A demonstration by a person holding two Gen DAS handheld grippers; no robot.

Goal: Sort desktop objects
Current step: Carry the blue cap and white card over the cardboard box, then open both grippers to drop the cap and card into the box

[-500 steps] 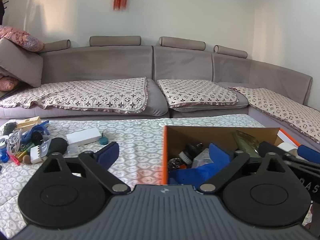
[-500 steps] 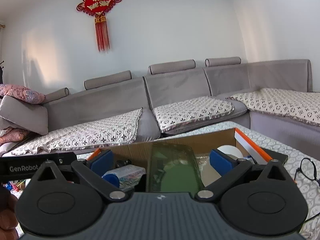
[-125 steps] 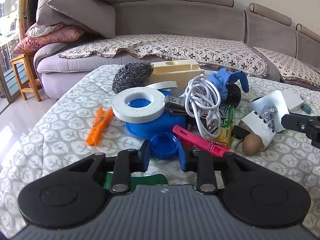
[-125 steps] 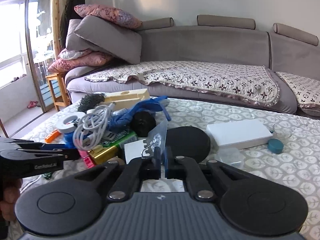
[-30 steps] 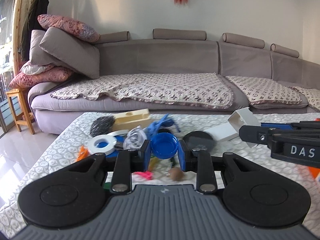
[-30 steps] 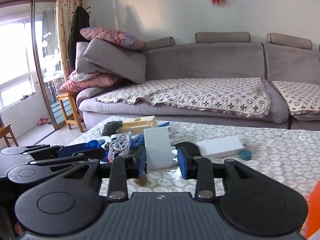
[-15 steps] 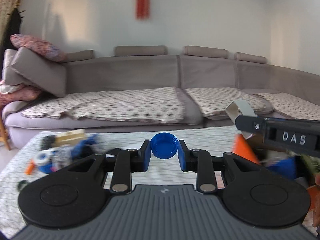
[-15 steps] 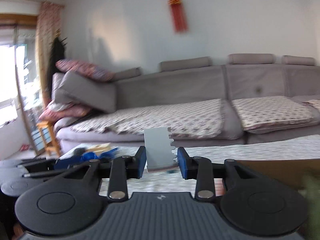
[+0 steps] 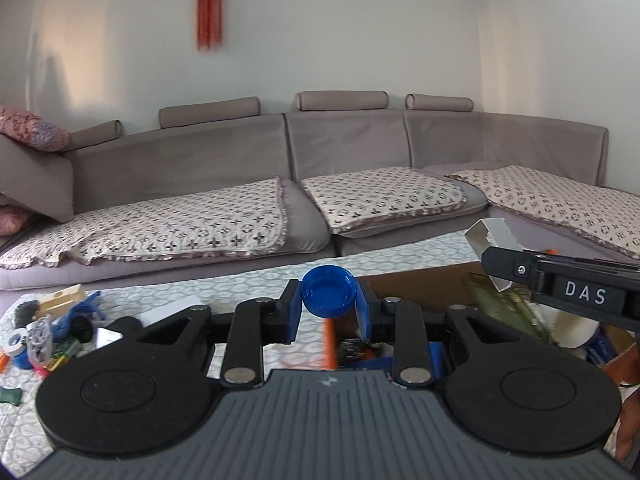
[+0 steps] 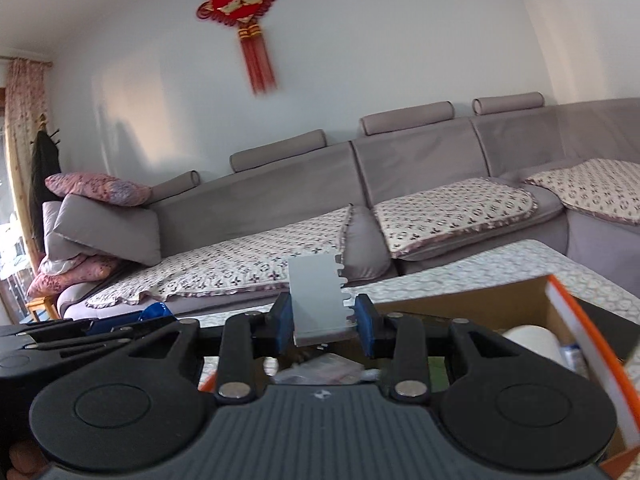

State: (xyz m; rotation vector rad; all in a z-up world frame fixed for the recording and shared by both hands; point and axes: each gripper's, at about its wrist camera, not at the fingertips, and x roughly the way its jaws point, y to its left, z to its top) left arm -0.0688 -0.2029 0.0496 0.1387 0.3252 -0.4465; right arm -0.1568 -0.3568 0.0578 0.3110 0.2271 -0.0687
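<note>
My left gripper (image 9: 329, 306) is shut on a blue bottle cap (image 9: 329, 291) and holds it above the near left edge of an orange cardboard box (image 9: 420, 286). My right gripper (image 10: 323, 320) is shut on a grey-white notched card (image 10: 318, 296) and holds it over the same box (image 10: 472, 300). The card and the right gripper's side also show in the left wrist view (image 9: 494, 236). A pile of small objects (image 9: 44, 336) lies on the table at the far left.
The table has a leaf-patterned cloth (image 9: 248, 280). The box holds a white roll (image 10: 532, 342), a green packet (image 9: 500, 308) and other items. A grey sofa (image 9: 320, 184) runs behind the table. A black flat item (image 10: 604, 314) lies right of the box.
Both grippers have swung right from the pile to the box, each with its object still held. The box now lies under both.
</note>
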